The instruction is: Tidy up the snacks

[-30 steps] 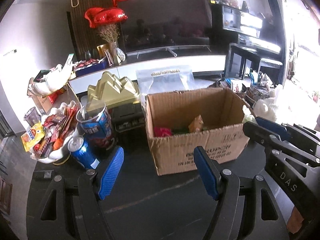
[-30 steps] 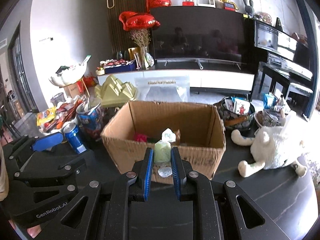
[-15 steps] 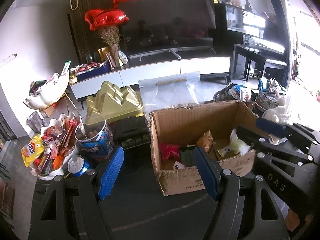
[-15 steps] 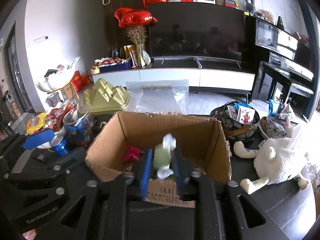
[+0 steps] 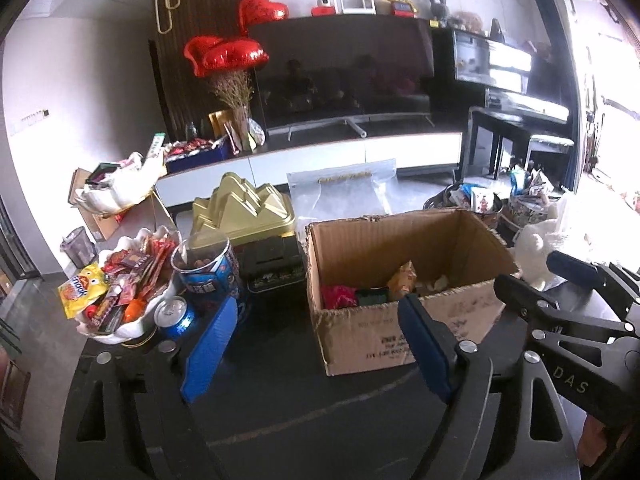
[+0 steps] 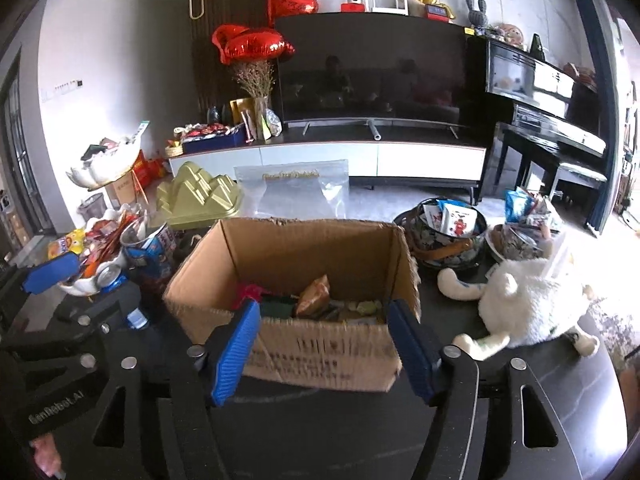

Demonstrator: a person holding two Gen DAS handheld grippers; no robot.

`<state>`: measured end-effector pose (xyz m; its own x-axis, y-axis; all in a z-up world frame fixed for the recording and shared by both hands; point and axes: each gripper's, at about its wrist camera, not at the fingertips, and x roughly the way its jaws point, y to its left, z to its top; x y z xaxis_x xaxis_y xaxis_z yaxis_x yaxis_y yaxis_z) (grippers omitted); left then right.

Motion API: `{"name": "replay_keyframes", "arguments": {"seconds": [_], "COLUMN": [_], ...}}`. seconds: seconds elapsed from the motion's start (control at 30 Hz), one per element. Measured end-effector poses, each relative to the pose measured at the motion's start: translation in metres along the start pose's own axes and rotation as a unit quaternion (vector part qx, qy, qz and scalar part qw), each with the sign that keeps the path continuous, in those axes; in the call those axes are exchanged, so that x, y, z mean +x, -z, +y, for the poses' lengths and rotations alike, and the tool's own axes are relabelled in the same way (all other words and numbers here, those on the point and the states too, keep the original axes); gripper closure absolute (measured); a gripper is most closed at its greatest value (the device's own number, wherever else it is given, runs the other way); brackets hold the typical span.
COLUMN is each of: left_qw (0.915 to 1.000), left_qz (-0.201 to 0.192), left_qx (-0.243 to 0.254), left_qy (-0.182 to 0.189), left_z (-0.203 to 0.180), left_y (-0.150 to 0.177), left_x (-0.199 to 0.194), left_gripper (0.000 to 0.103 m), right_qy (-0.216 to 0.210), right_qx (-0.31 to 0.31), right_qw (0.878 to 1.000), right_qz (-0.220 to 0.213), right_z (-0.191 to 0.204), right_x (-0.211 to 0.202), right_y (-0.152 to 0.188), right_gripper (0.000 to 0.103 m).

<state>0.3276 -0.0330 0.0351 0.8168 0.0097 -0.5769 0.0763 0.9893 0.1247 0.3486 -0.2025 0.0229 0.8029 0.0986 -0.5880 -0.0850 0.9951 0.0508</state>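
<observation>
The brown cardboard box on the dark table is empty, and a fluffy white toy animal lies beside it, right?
Not quite. The brown cardboard box is not empty: the right wrist view shows snack packets inside it, such as an orange-brown one. The fluffy white toy animal does lie beside it on the dark table.

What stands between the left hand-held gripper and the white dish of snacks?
The blue soda can and the blue snack tub stand beside the white dish, partly in the open left hand-held gripper's path from the right.
</observation>
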Motion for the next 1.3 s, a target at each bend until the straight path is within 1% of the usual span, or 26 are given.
{"name": "replay_keyframes", "arguments": {"seconds": [0.1, 0.17, 0.23, 0.33, 0.43, 0.53, 0.67, 0.8, 1.0, 1.3], "left_qw": [0.9998, 0.9997, 0.9996, 0.999, 0.998, 0.9978, 0.997, 0.9962, 0.9958, 0.9956], "left_qz": [-0.016, -0.022, -0.028, -0.042, -0.056, -0.059, -0.067, -0.078, -0.085, -0.091], "left_qx": [0.0, -0.001, -0.003, -0.008, -0.015, -0.02, -0.026, -0.02, -0.022, -0.019], "left_qy": [-0.01, -0.009, -0.004, -0.011, -0.023, -0.021, -0.029, -0.034, -0.026, -0.012], "left_z": [-0.001, -0.001, 0.0, 0.002, 0.005, 0.008, 0.011, 0.009, 0.005, 0.0], "left_y": [0.006, 0.011, 0.017, 0.027, 0.042, 0.054, 0.069, 0.081, 0.092, 0.098], "left_x": [-0.021, -0.033, -0.046, -0.066, -0.088, -0.103, -0.125, -0.145, -0.165, -0.179], "left_gripper": [0.007, 0.005, 0.004, 0.0, 0.0, 0.0, 0.0, 0.0, 0.0, 0.0], "right_qy": [0.009, 0.018, 0.025, 0.027, 0.035, 0.042, 0.031, 0.023, 0.025, 0.024], "right_qx": [0.009, 0.014, 0.017, 0.016, 0.004, -0.011, -0.019, -0.02, -0.006, 0.002], "right_qw": [1.0, 1.0, 0.999, 0.999, 0.999, 0.998, 0.998, 0.998, 0.997, 0.997], "right_qz": [-0.005, -0.011, -0.021, -0.031, -0.041, -0.051, -0.054, -0.059, -0.067, -0.079], "right_z": [-0.005, -0.007, -0.007, -0.003, 0.002, 0.009, 0.016, 0.018, 0.013, 0.01], "right_x": [-0.019, -0.032, -0.046, -0.067, -0.086, -0.105, -0.125, -0.144, -0.164, -0.184], "right_y": [0.009, 0.014, 0.021, 0.031, 0.043, 0.056, 0.07, 0.081, 0.093, 0.099], "right_gripper": [0.028, 0.023, 0.022, 0.021, 0.019, 0.018, 0.018, 0.018, 0.018, 0.018]}}
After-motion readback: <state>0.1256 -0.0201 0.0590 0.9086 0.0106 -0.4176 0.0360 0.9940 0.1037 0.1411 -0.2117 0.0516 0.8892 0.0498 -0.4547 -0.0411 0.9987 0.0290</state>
